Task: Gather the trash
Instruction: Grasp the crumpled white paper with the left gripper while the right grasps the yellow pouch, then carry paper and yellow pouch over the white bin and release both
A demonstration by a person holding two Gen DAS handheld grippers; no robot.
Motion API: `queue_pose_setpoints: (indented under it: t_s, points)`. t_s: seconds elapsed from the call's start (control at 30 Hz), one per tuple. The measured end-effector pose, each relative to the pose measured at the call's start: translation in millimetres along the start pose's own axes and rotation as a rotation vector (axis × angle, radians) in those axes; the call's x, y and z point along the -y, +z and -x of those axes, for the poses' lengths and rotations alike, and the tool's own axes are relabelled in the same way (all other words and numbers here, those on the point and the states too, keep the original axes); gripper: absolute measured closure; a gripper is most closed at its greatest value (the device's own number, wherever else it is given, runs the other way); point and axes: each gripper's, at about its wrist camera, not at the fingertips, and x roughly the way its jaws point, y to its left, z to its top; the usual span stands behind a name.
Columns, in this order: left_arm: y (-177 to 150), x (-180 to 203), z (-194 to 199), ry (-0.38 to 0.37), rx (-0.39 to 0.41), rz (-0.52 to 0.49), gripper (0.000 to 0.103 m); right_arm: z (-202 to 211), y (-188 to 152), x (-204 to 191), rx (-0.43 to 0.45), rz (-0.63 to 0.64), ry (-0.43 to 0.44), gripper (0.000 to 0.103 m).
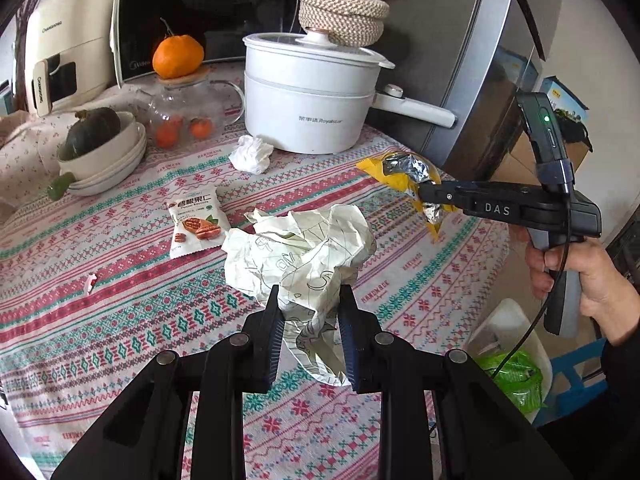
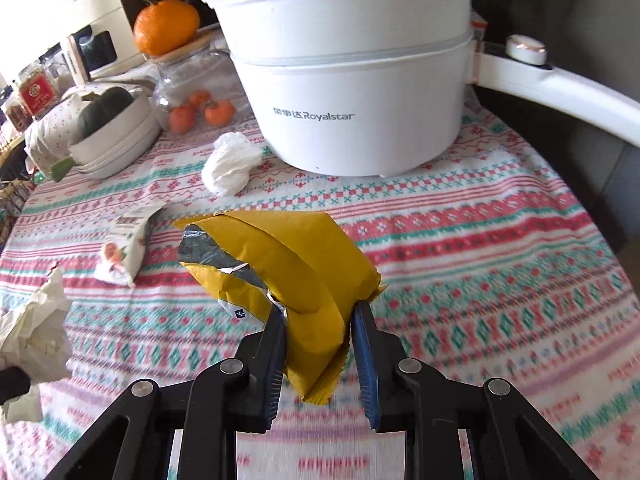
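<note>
Left tongs (image 1: 308,312) clamp the crumpled paper (image 1: 304,256); right tongs (image 2: 320,332) clamp the yellow wrapper (image 2: 296,276). Keep both squeezed, carry toward the bin (image 1: 516,364) at four o'clock.

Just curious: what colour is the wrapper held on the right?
Mustard yellow wrapper, silver inside; clearest in the right wrist view.

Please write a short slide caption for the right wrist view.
Right gripper holds a yellow foil-lined wrapper above the patterned tablecloth.

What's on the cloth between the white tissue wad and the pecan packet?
Only bare patterned tablecloth lies between the tissue wad and the pecan packet; both wrist views show it.
</note>
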Motion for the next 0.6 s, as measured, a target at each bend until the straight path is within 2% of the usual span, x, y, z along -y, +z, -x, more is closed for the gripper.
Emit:
queue_pose_setpoints:
  t_s: [0.27,0.47,0.6]
  points:
    - [-22.3,41.7,44.2,-0.033,0.026,-0.013,0.076,81.1,-39.2,-3.9,0.001,-0.003,-0.032,0.075]
    - [-42.2,72.3,63.1,-0.067,0.030,-0.021,0.076,131.2,-72.0,-8.9,-0.002,0.003,-0.061,0.075]
    - [-56.0,90.1,67.1,-0.097,0.020,-0.022,0.076,157.2,-94.8,-6.0,0.001,-0.040,-0.042,0.075]
